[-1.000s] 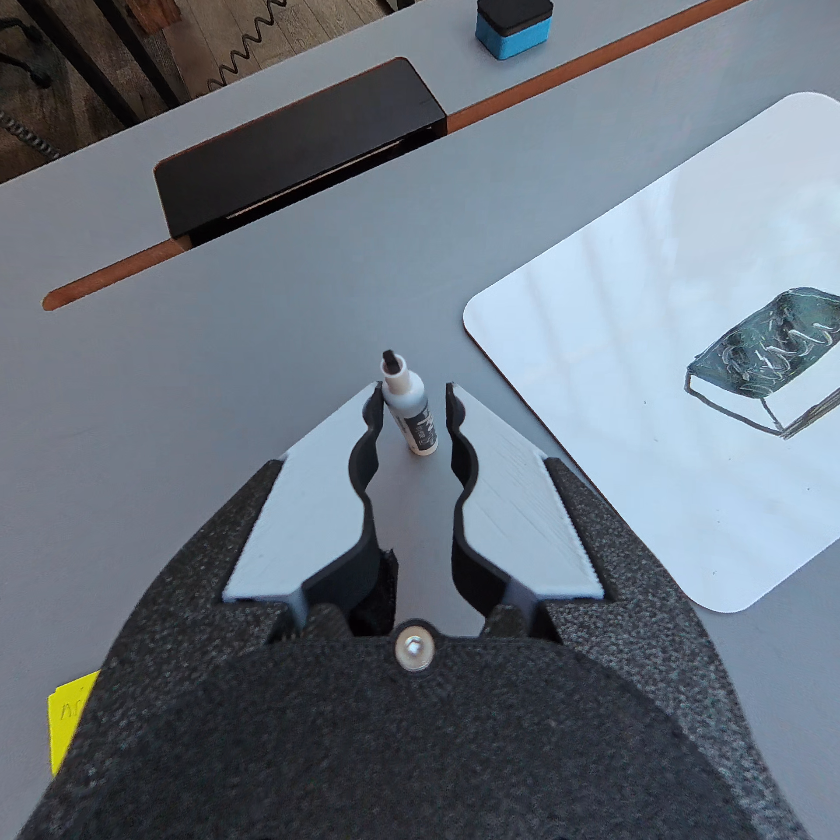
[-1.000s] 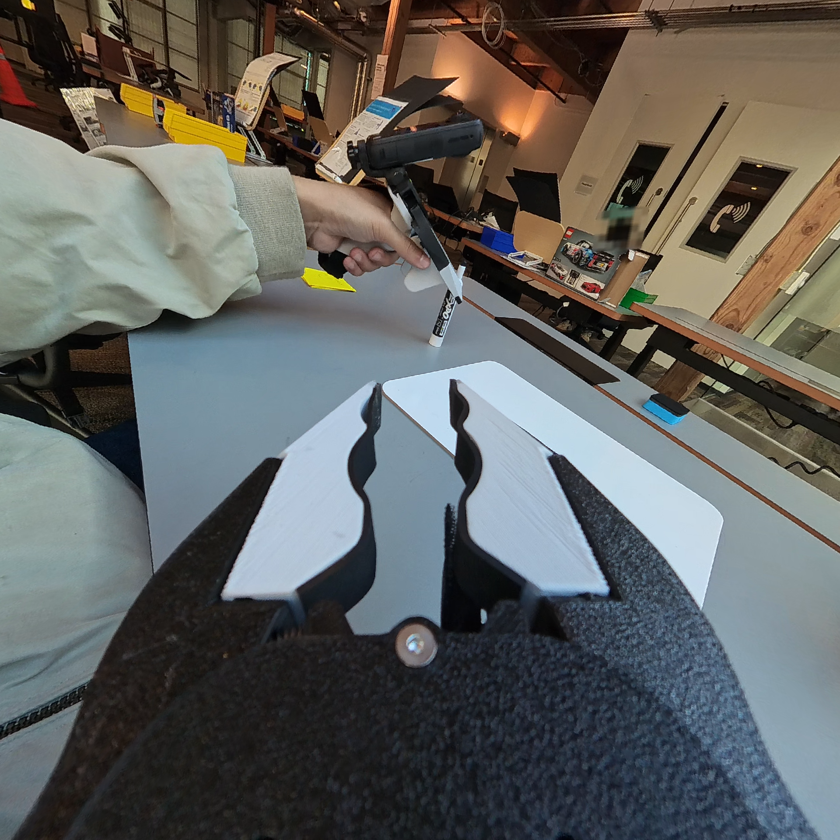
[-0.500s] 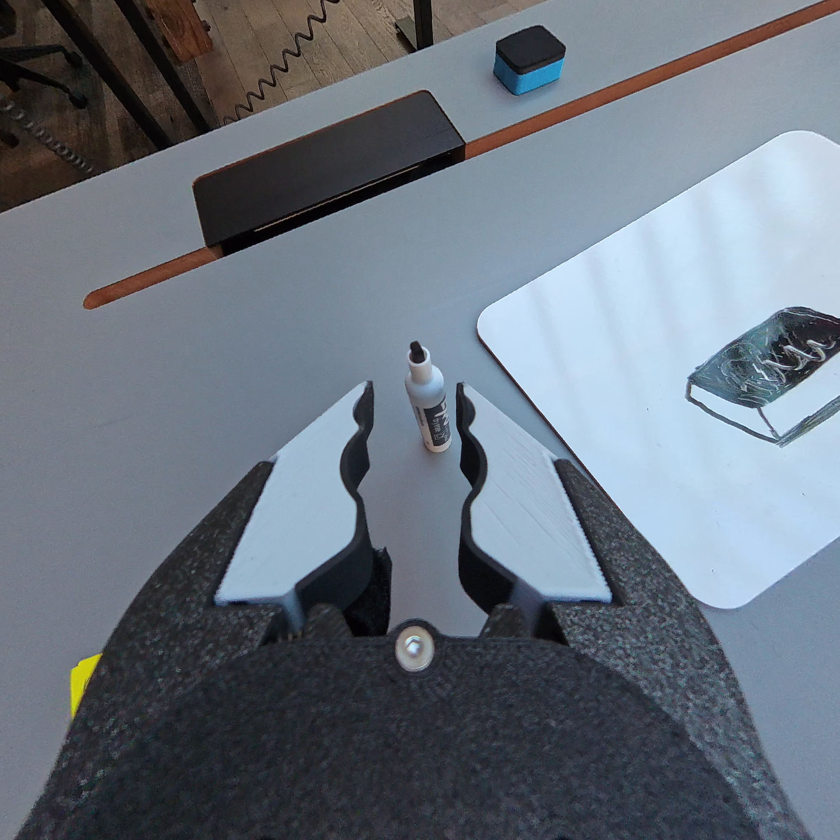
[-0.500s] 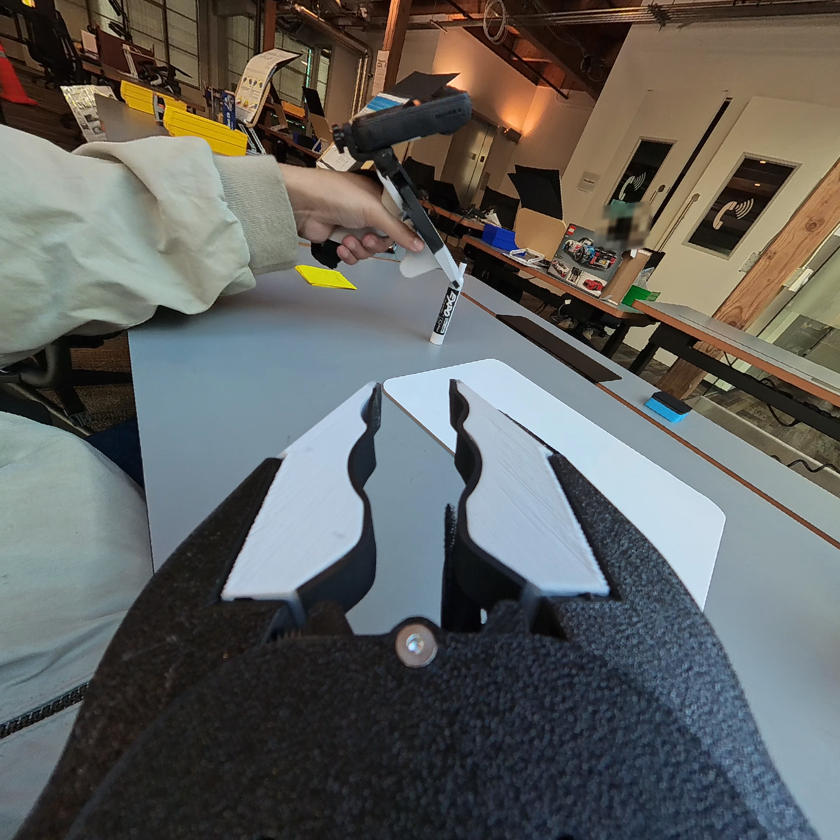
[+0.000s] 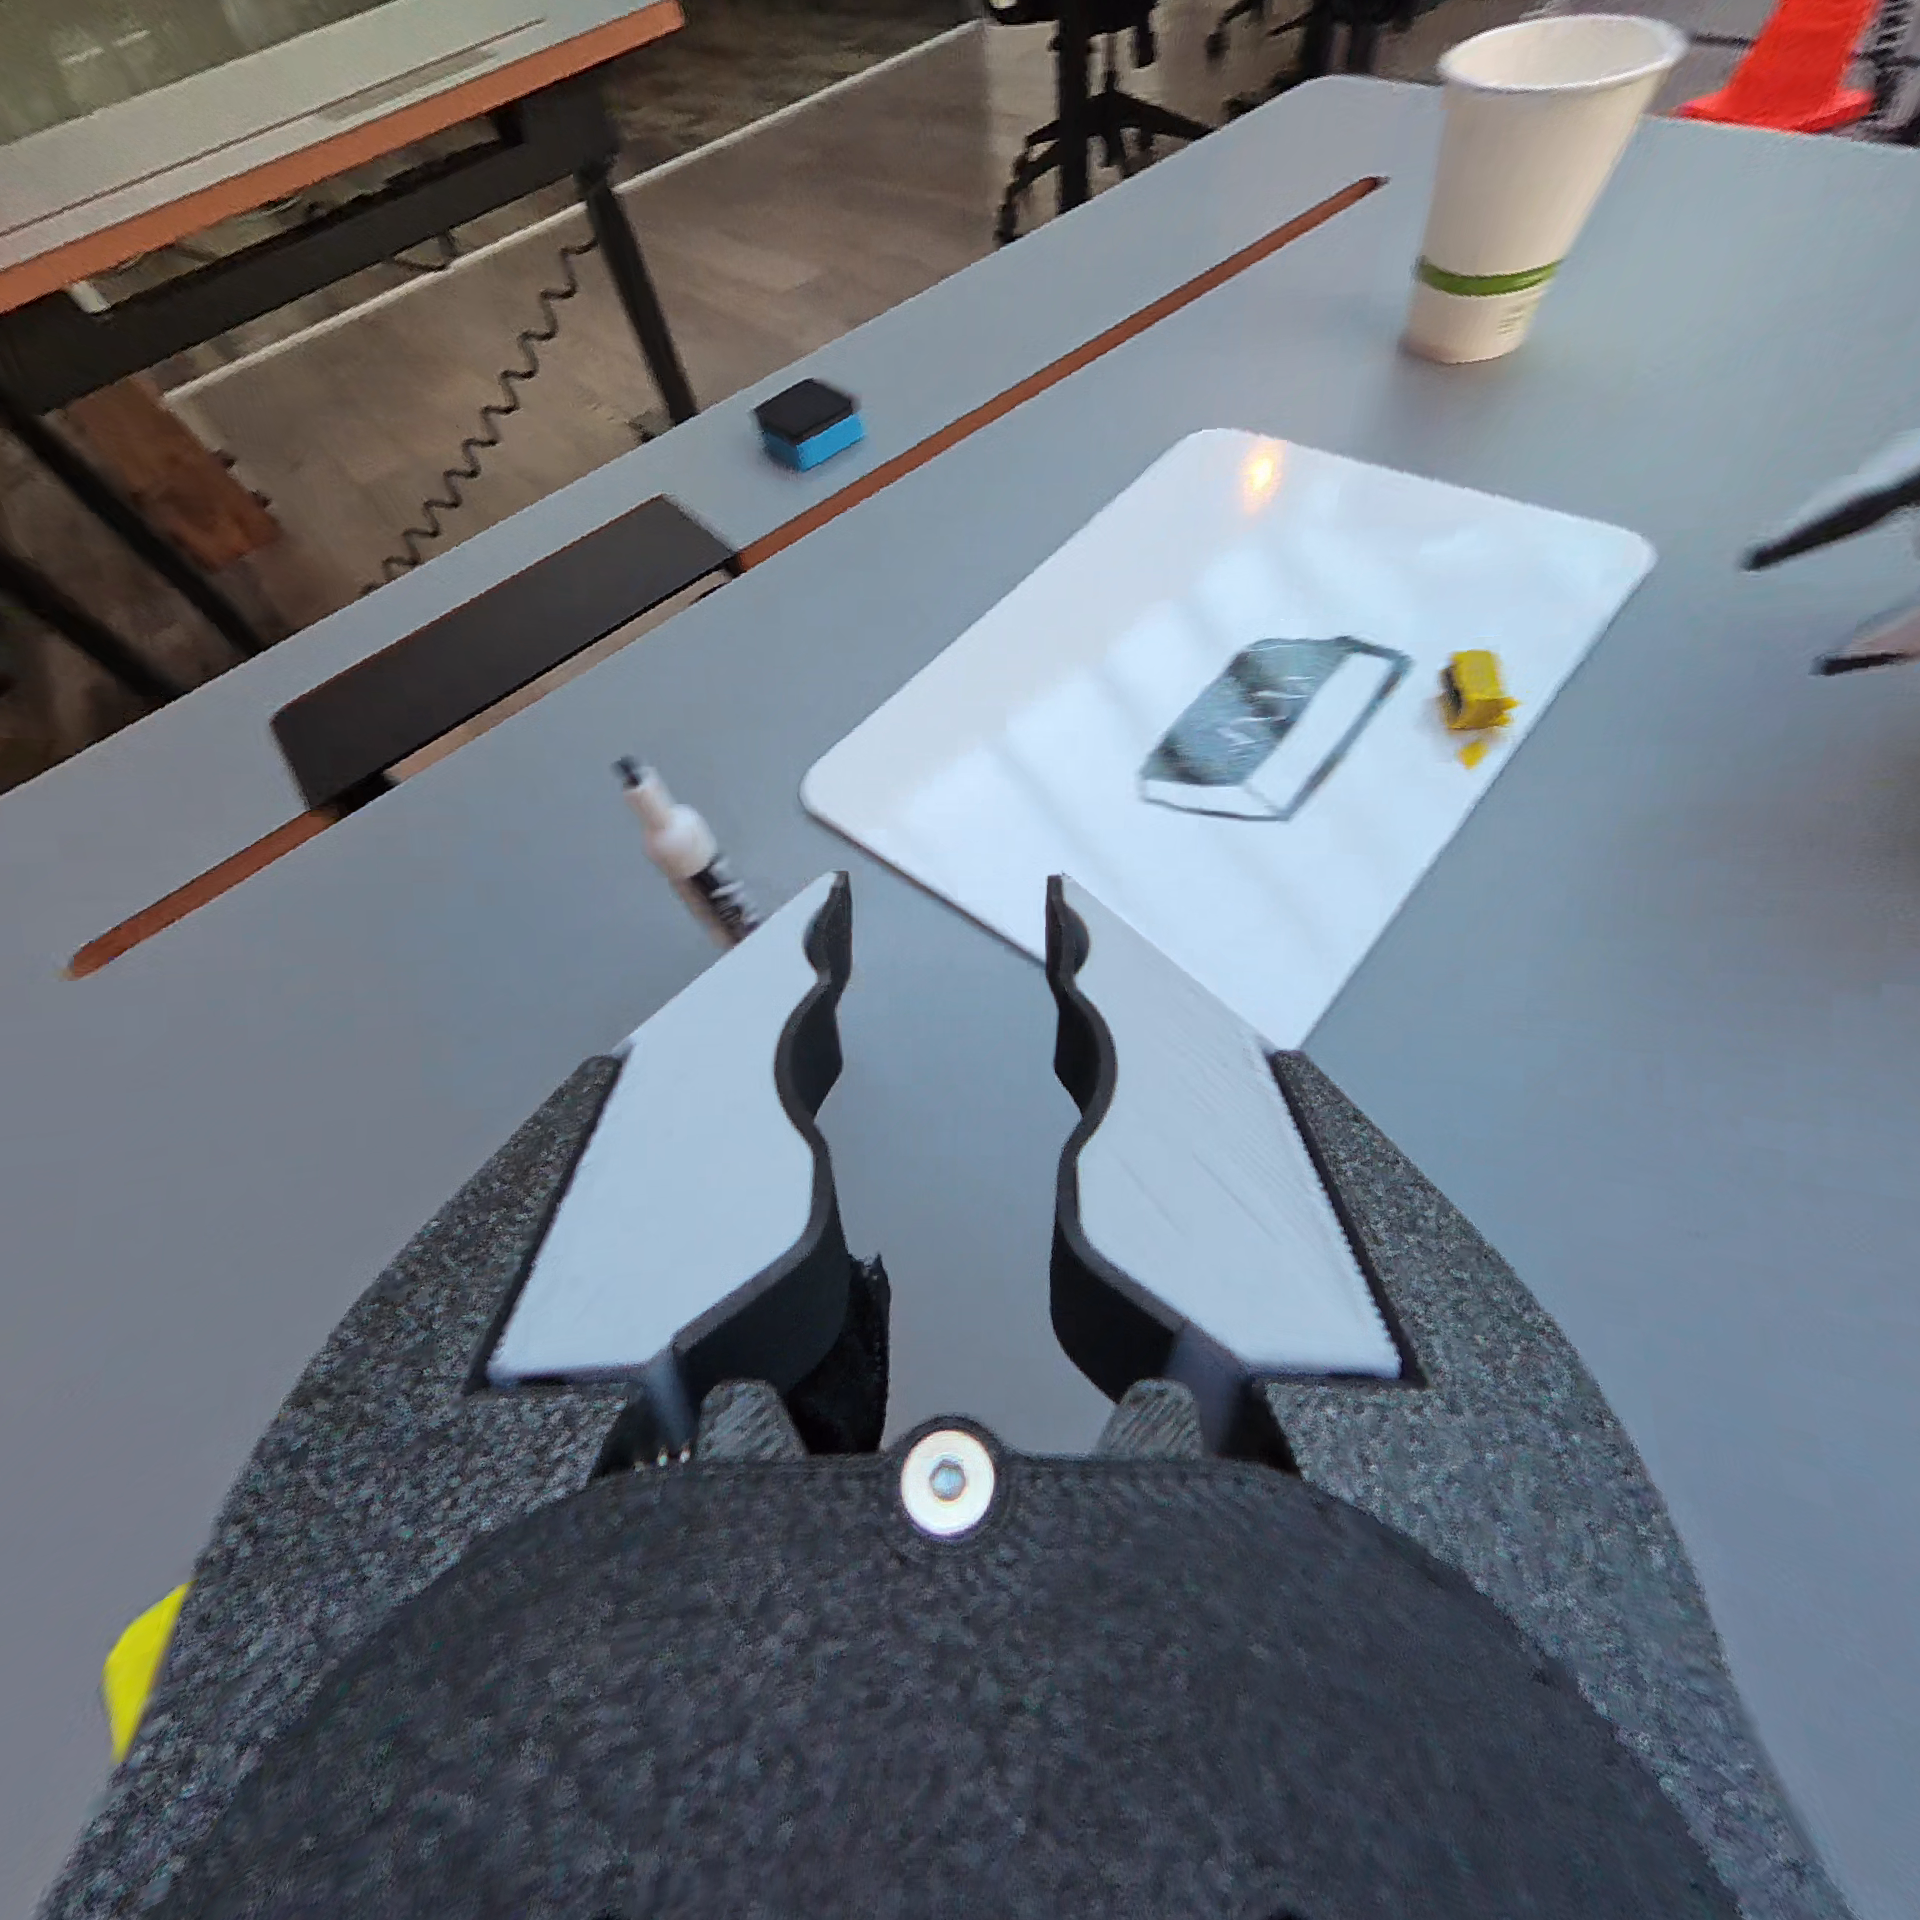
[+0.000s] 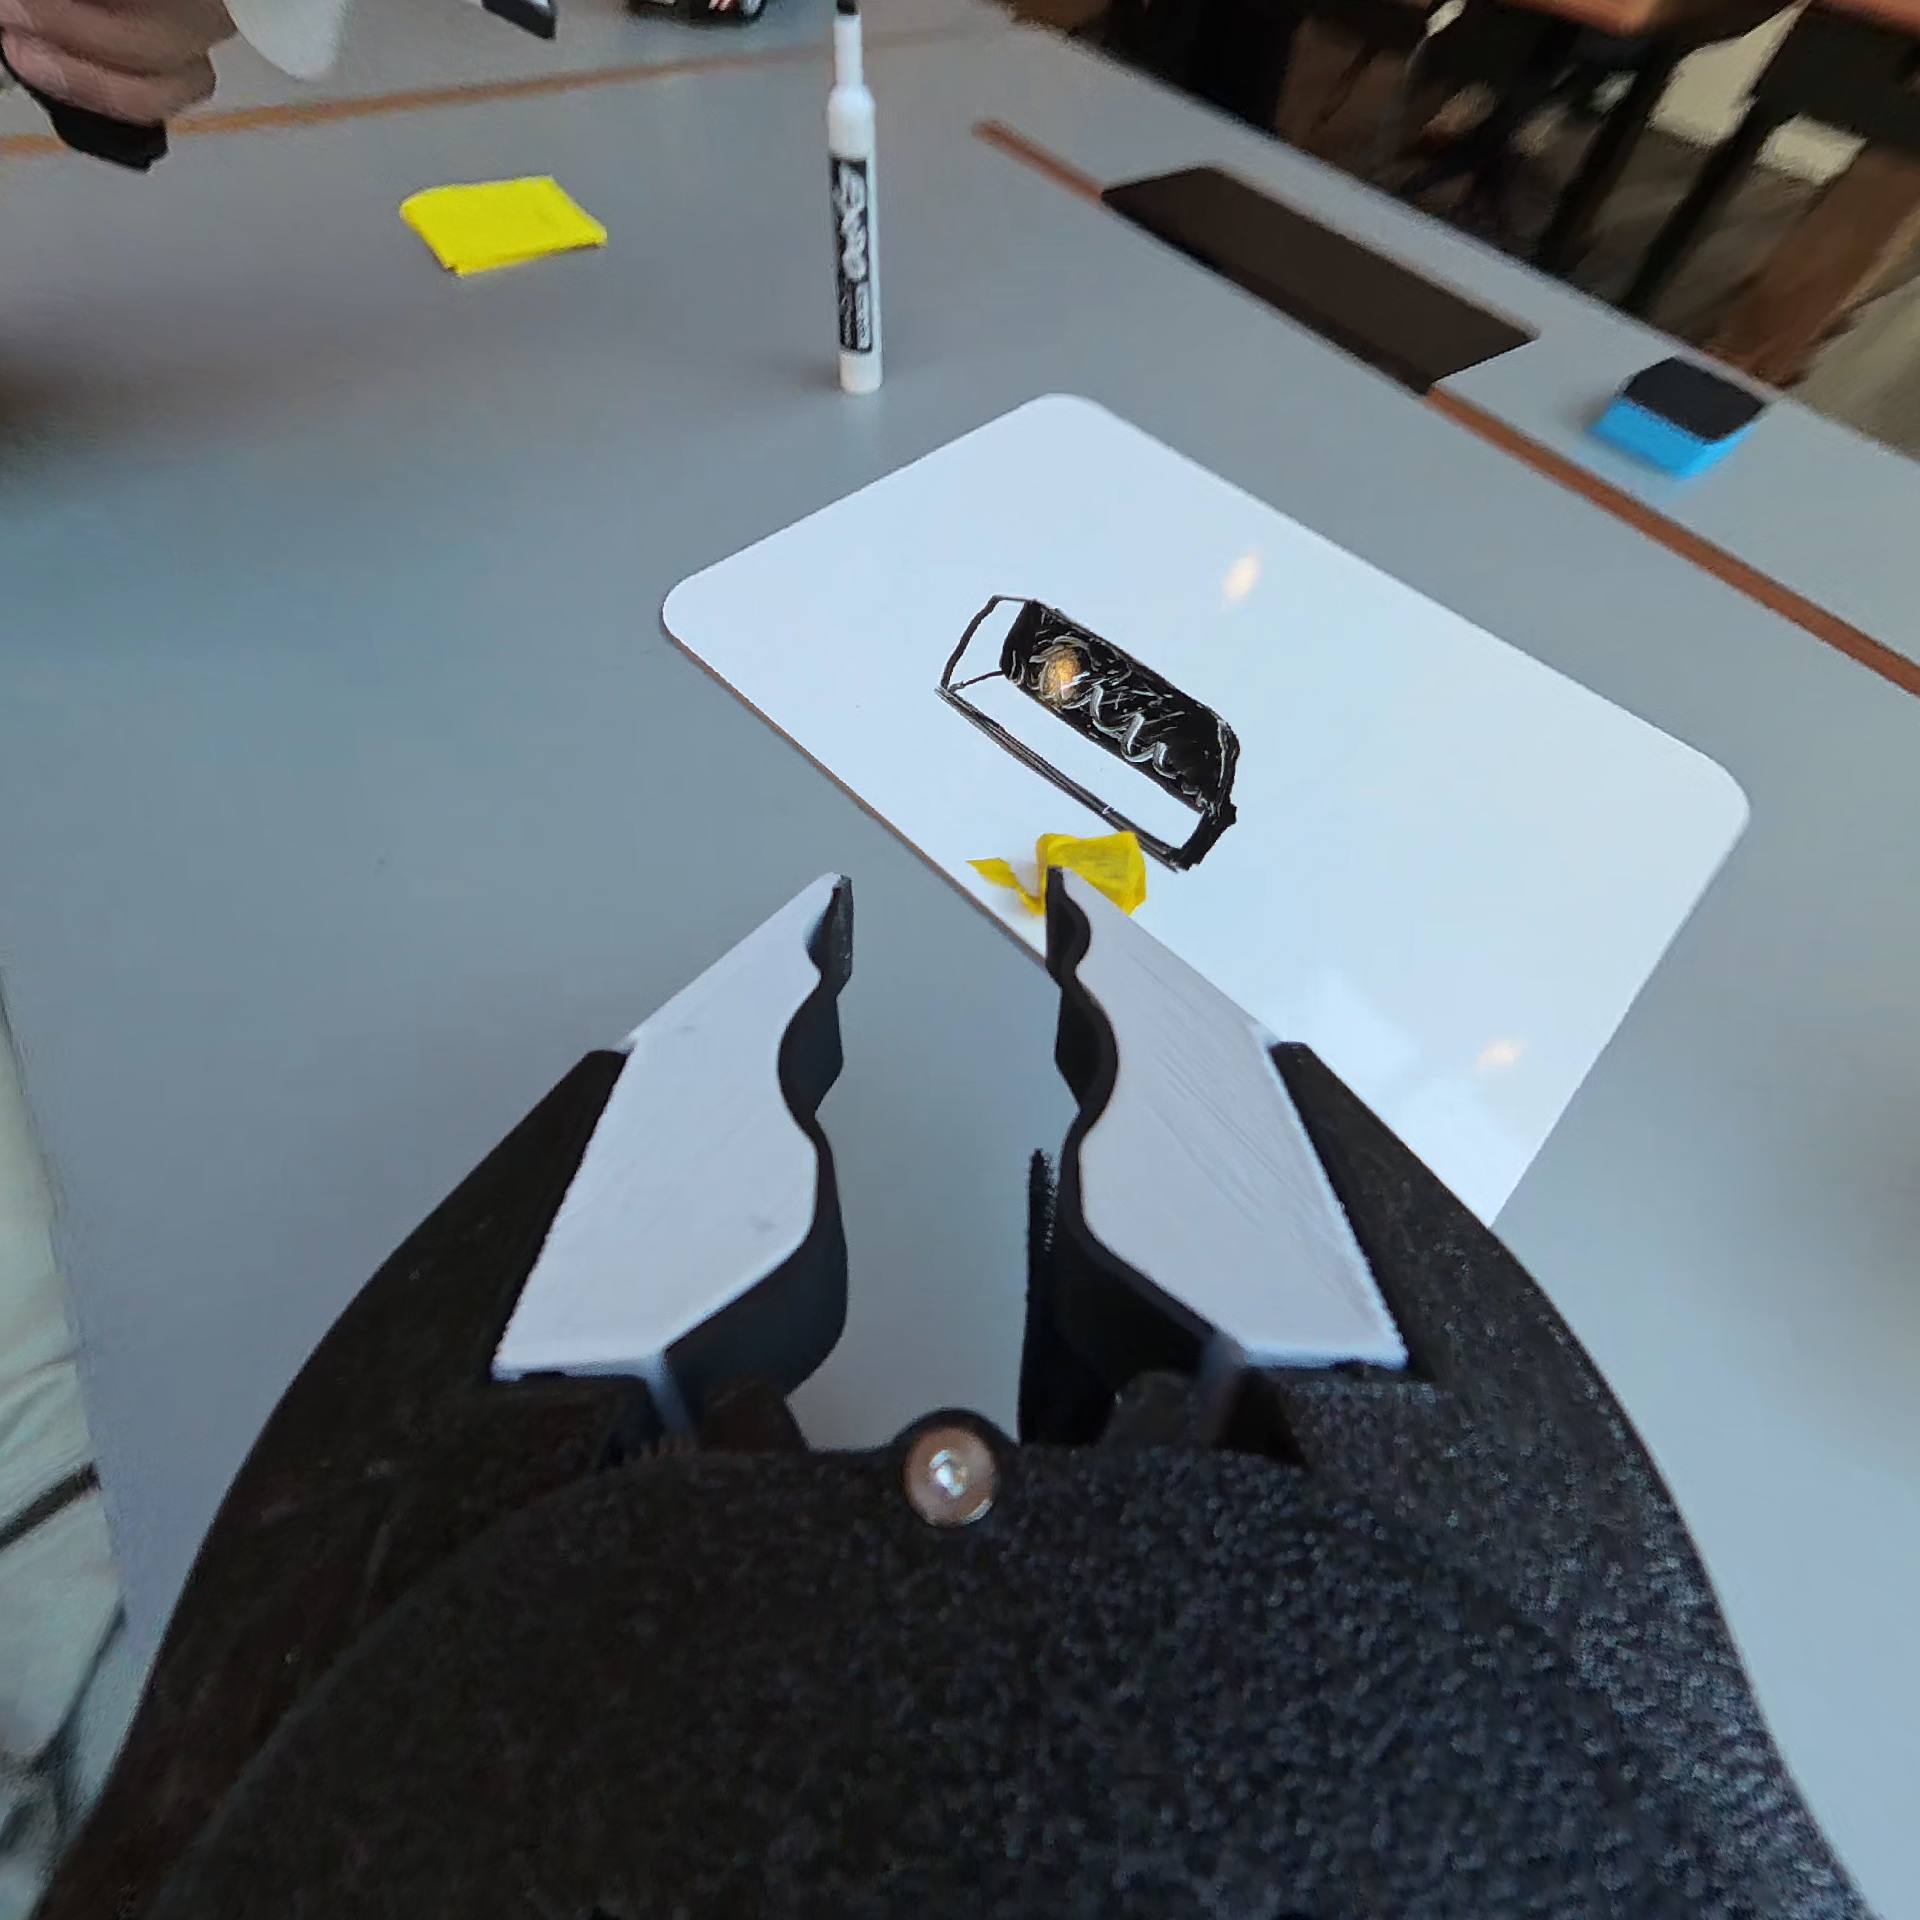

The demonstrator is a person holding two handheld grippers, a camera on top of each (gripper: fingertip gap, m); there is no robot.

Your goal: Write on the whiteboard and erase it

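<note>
A white uncapped marker (image 5: 694, 862) stands upright on the grey table, just left of my left gripper (image 5: 945, 904), which is open and empty above the table. The marker also shows in the right wrist view (image 6: 856, 239). A small whiteboard (image 5: 1299, 883) with a black box drawing (image 5: 1262, 727) lies to the right; it shows in the right wrist view too (image 6: 1403, 831). A small yellow piece (image 6: 1091, 868) lies on the board by the drawing, just beyond my right gripper (image 6: 948, 904), which is open and empty. The right gripper's fingers (image 5: 1860, 509) show at the left view's right edge.
A blue and black eraser (image 5: 808, 424) sits at the table's far side near a black flap (image 5: 488, 644). A white paper cup (image 5: 1507, 187) stands at the far right. A yellow sticky pad (image 6: 501, 222) lies left of the marker. A person's hand (image 6: 104, 62) is at top left.
My left gripper has let the marker stand alone and pulled back and tilted up, opening wider. My right gripper has tipped down over the whiteboard, toward the yellow piece.
</note>
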